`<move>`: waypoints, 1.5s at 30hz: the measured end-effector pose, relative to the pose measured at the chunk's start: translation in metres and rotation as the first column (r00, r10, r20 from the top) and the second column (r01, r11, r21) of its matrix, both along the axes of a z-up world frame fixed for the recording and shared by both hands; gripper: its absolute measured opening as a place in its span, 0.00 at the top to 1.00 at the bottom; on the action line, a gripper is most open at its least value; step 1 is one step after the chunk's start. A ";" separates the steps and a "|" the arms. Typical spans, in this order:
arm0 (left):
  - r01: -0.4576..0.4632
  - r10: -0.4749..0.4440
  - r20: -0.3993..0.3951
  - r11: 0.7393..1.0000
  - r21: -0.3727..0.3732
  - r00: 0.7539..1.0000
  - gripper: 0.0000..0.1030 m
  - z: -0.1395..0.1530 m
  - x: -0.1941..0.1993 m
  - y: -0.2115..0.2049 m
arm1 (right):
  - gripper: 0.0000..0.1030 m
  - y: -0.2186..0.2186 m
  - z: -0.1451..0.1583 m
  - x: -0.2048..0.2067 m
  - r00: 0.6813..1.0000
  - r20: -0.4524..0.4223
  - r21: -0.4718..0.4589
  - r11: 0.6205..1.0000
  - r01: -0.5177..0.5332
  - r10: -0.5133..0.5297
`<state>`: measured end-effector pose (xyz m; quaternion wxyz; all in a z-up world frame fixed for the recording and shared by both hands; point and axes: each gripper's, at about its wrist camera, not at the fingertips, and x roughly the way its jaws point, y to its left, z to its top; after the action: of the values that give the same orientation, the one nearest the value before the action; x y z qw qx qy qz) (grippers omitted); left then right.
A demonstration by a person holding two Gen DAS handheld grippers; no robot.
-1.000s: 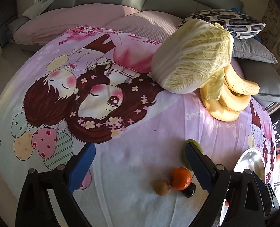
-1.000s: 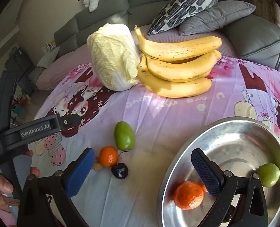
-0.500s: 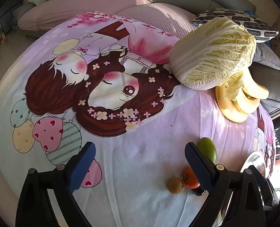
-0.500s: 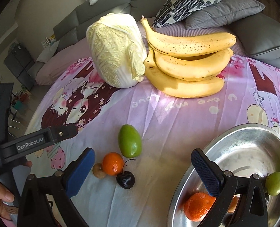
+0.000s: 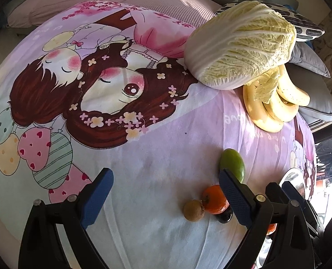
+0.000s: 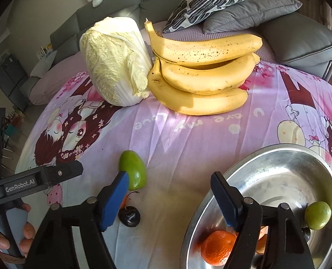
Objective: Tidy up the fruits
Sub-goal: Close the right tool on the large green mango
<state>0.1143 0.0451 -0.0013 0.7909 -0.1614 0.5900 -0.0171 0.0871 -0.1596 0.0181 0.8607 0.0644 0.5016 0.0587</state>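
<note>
On the cartoon-print cloth lie a green mango point(image 5: 232, 163) point(image 6: 133, 169), an orange tangerine point(image 5: 214, 199), a small brown fruit point(image 5: 193, 210) and a dark cherry point(image 6: 129, 217), close together. A steel bowl point(image 6: 278, 170) at the right holds an orange point(image 6: 217, 247) and a green fruit point(image 6: 317, 215). My left gripper point(image 5: 166, 199) is open and empty, just left of the small fruits. My right gripper point(image 6: 169, 198) is open and empty, between the mango and the bowl rim.
A napa cabbage point(image 6: 114, 60) point(image 5: 240, 49) and a bunch of bananas point(image 6: 201, 74) point(image 5: 275, 103) lie at the far side. Cushions point(image 6: 251, 11) and a grey sofa stand behind. The left gripper's body point(image 6: 31, 181) shows at the right wrist view's left.
Both grippers have moved forward and lower toward the fruits. The small fruits now sit nearer the left gripper's right finger; the right gripper's left finger now overlaps the mango and tangerine.
</note>
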 end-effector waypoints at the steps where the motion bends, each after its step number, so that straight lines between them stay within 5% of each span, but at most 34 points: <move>1: 0.002 -0.002 -0.007 1.000 -0.009 1.000 0.07 -0.002 0.000 -0.002 | 0.29 0.002 0.000 0.002 1.000 0.004 -0.001 1.000 -0.006 0.006; 18: -0.082 0.080 -0.063 0.996 -0.029 0.995 0.07 -0.020 0.017 0.006 | 0.41 0.046 -0.019 0.028 0.995 -0.022 -0.010 0.995 -0.097 0.097; 22: -0.075 0.072 -0.073 0.997 -0.037 0.995 0.07 -0.021 0.019 0.003 | 0.54 0.048 -0.024 0.033 0.996 -0.033 -0.013 0.996 -0.089 0.088; 26: -0.078 0.075 -0.085 0.996 -0.040 0.994 0.07 -0.023 0.020 0.003 | 0.56 0.050 -0.027 0.035 0.995 -0.037 0.004 0.995 -0.096 0.096; 29: -0.077 0.072 -0.090 0.996 -0.051 0.993 0.07 -0.027 0.019 0.002 | 0.70 0.052 -0.026 0.034 0.994 -0.035 0.028 0.994 -0.106 0.107; 45: -0.089 0.083 -0.095 0.994 -0.061 0.992 0.07 -0.030 0.018 0.002 | 0.68 0.055 -0.027 0.033 0.990 -0.028 0.017 0.991 -0.135 0.135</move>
<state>0.1326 0.0471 -0.0314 0.7572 -0.2130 0.6175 0.0054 0.1197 -0.1043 -0.0093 0.8468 0.0378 0.5168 0.1197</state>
